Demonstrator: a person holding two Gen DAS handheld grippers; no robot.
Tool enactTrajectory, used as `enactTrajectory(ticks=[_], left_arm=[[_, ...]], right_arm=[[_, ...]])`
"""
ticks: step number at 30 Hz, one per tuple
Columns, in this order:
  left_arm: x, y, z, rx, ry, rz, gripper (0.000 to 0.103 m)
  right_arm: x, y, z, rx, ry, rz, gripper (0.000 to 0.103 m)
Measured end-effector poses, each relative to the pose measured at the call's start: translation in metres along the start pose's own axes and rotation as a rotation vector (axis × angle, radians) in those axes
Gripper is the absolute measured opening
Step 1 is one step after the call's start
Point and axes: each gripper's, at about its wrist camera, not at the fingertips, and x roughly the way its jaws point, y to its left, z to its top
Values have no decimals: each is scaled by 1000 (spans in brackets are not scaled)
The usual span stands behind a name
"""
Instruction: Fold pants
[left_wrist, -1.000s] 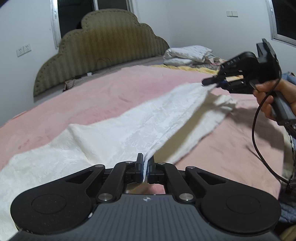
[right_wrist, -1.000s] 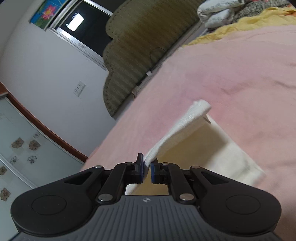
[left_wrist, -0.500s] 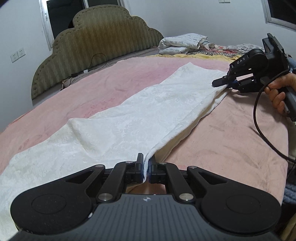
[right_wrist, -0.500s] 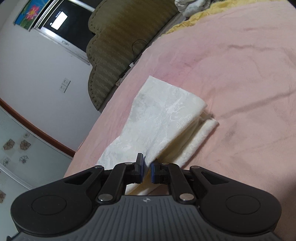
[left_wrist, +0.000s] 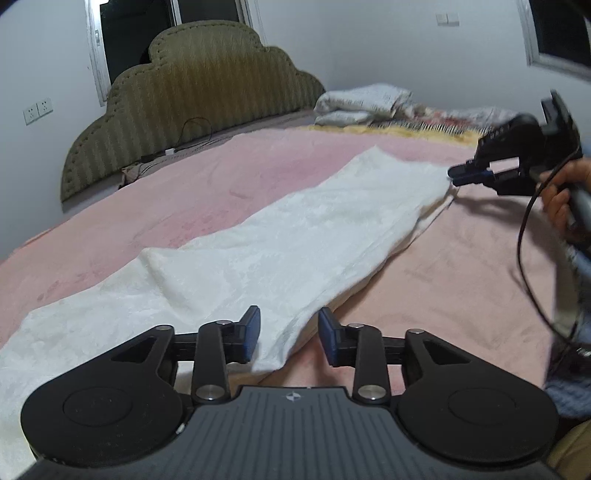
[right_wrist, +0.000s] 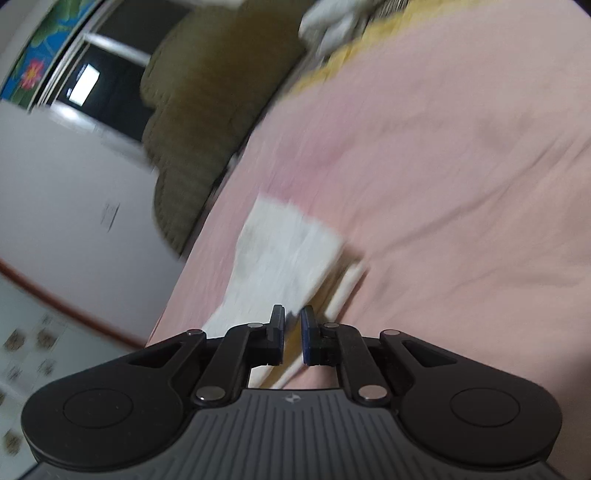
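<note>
The left tool (left_wrist: 289, 334) fills the lower part of the frame: black body with a ribbed grey middle plate, a small white logo at its top edge, and two round black discs at lower left and lower right. Black link arms carry silver screws. The fingers (left_wrist: 250, 334) have blue pads. The right tool (left_wrist: 456, 176), at the right edge, is black with blue tips; a black cable (left_wrist: 524, 236) hangs from it. The hand (left_wrist: 559, 195) shows no sleeve.

Olive scalloped headboard (left_wrist: 192, 107) against white wall (left_wrist: 48, 66); dark windows (left_wrist: 133, 33) (night outside).
</note>
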Motion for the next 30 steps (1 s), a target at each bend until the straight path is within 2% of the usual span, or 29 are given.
enactTrajectory(ticks=[2,4,6,9,11,13,14,16,17,20,21,24,26,28,30], left_arm=[[-6,8,4,-55,-38,-25,48],[-8,18,7,-129,-58,-46,50],[-6,30,10,-223,-65,-53,53],[3,47,14,-326,-53,33,59],[12,56,15,-350,-26,110,61],[23,64,13,-362,30,163,61],[28,66,9,-368,60,181,61],[37,68,0,-374,123,198,62],[38,68,-5,-368,132,208,64],[34,64,-7,-333,111,229,70],[34,63,-6,-325,109,231,75],[34,57,-10,-302,96,248,83],[33,56,-11,-298,93,255,87],[35,56,-12,-311,99,253,92],[37,59,-12,-330,107,244,96]], right_arm=[[-17,5,5,-22,-129,-48,9],[-23,16,11,-91,-192,-50,9],[-10,33,17,-191,-142,-41,11],[29,61,16,-365,-32,-27,21],[60,70,12,-410,43,-9,45],[90,74,9,-428,107,2,54],[101,73,7,-435,119,-14,54],[115,68,5,-458,99,-67,52],[115,66,5,-460,74,-65,52],[99,71,2,-458,-31,-168,55],[91,74,-1,-475,-52,-172,56],[74,79,-8,-480,-2,-31,57],[64,75,-5,-446,29,7,57],[53,65,3,-371,42,20,57],[40,48,13,-255,65,78,59]])
